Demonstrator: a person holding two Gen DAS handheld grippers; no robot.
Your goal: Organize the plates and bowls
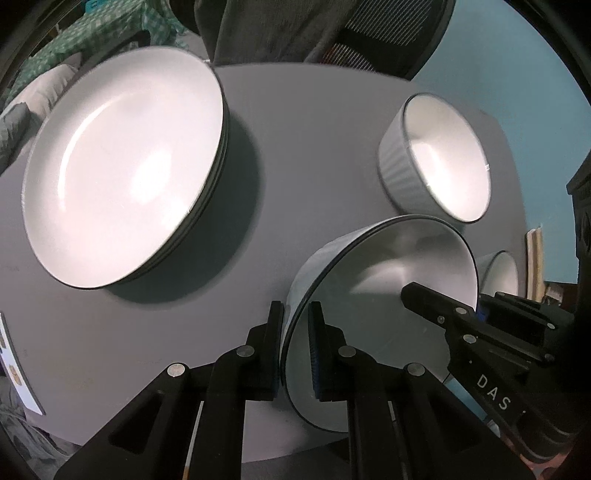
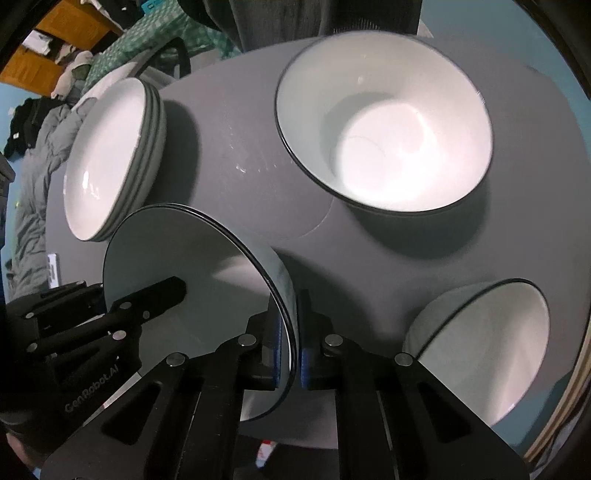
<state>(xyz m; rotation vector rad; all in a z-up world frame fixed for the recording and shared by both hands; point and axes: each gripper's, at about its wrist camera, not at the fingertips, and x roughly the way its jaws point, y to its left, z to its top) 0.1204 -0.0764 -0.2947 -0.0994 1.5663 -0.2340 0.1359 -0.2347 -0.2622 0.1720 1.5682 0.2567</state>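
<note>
Both grippers hold one white bowl with a dark rim (image 1: 380,288) (image 2: 192,266), tilted just above the grey round table (image 1: 314,155). My left gripper (image 1: 296,317) is shut on the bowl's near rim. My right gripper (image 2: 291,317) is shut on the opposite rim. Each wrist view also shows the other gripper, with one of its fingers (image 1: 432,306) (image 2: 155,299) reaching inside the bowl. A stack of white plates (image 1: 122,166) (image 2: 110,158) sits at the left of the table.
A ribbed white bowl (image 1: 436,158) (image 2: 388,125) stands on the far right of the table. Another white bowl (image 2: 487,350) (image 1: 498,273) sits near the right edge. A person in dark clothing (image 1: 280,29) and a chair stand beyond the far edge.
</note>
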